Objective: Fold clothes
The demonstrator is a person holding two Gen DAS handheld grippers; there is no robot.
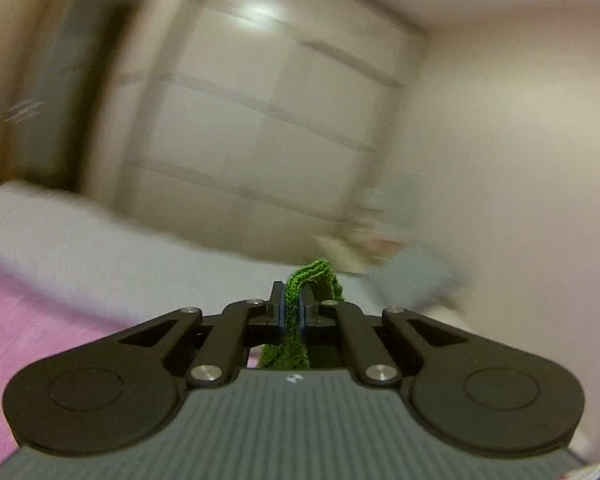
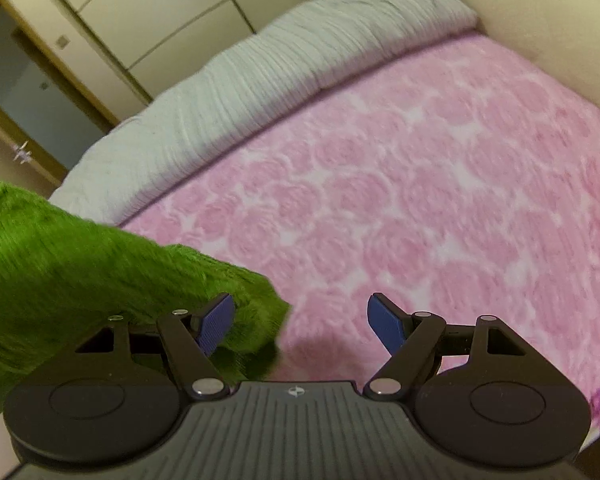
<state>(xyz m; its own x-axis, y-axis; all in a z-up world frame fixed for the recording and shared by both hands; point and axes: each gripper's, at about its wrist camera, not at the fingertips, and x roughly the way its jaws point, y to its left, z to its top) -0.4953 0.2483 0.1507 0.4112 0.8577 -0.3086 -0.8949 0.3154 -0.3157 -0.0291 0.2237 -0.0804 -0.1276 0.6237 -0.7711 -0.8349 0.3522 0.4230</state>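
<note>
A green knitted garment (image 1: 300, 312) is pinched between the blue pads of my left gripper (image 1: 293, 308), which is shut on it and held up above the bed; a bunch of the knit sticks out past the fingertips. In the right wrist view the same green garment (image 2: 80, 276) hangs in from the left over the pink floral blanket (image 2: 420, 200). My right gripper (image 2: 302, 320) is open, low over the blanket, with its left pad (image 2: 216, 324) against the garment's edge and nothing held between the pads.
A pale grey ribbed duvet (image 2: 260, 68) lies along the bed's far side. Cream wardrobe doors (image 1: 268, 120) stand behind it, with a doorway (image 2: 16, 92) beside them. A cream padded headboard (image 2: 540, 20) bounds the bed on the right.
</note>
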